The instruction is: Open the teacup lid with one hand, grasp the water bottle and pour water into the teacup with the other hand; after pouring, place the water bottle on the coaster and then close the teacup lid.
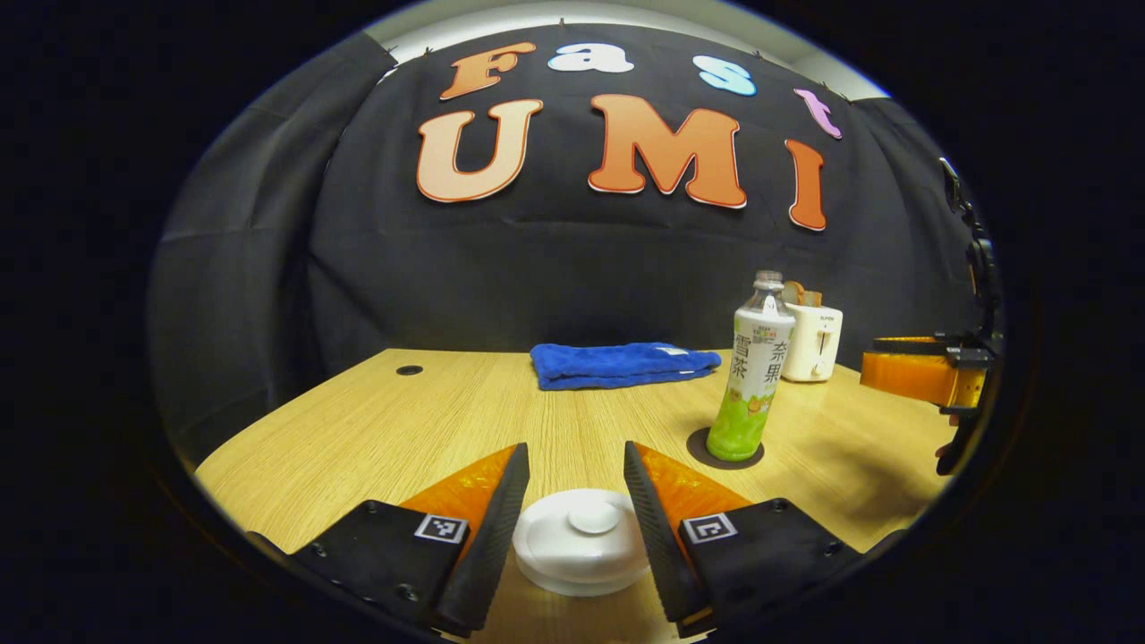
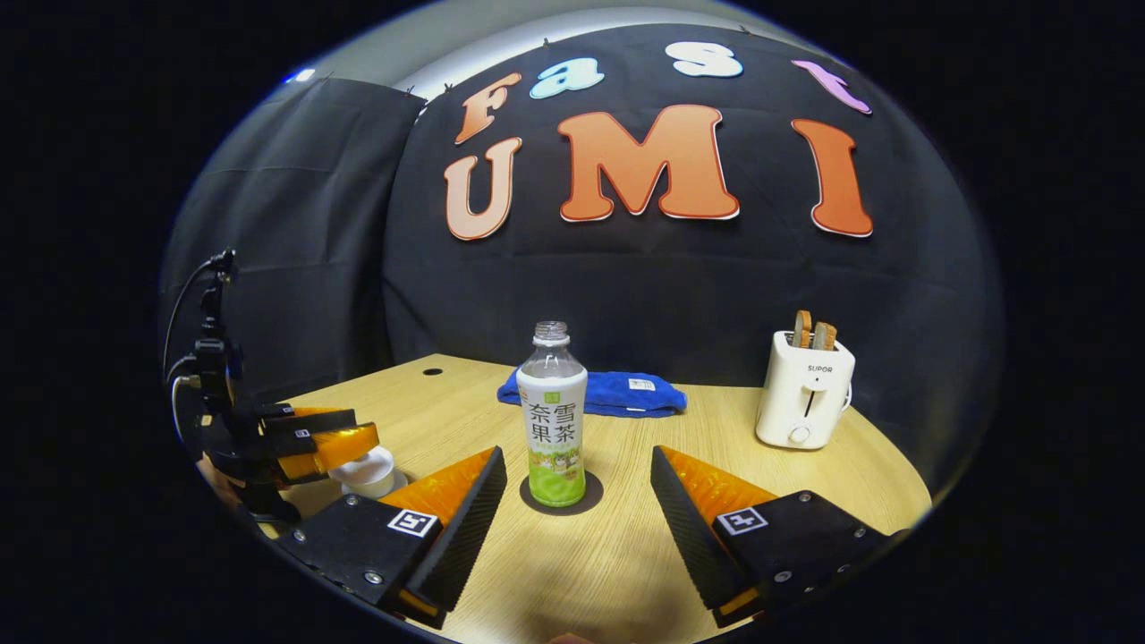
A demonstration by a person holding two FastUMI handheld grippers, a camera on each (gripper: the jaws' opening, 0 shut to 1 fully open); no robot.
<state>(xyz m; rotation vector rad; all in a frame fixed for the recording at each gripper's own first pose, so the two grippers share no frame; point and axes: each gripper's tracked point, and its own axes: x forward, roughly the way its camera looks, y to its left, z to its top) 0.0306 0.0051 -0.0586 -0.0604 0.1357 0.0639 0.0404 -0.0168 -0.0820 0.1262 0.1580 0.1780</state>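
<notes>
White round teacup lid (image 1: 581,537): on the cup, near edge, between my left gripper (image 1: 577,528), fingers apart. Clear green-labelled water bottle (image 2: 552,416): upright on dark round coaster (image 2: 562,494) (uncapped), ahead of my open right gripper (image 2: 577,510). Judged: nothing grasped yet.

The table (image 2: 626,555) is pale wood with a fine grain. The teacup (image 1: 581,550) and its lid (image 1: 593,517) are plain white. The water bottle (image 2: 552,420) is clear at the top, with a white label that fades to green at the base. Its coaster (image 2: 590,496) is dark. The folded towel (image 2: 626,394) is bright blue. The toaster (image 2: 805,394) is white, with brown slices in it.
</notes>
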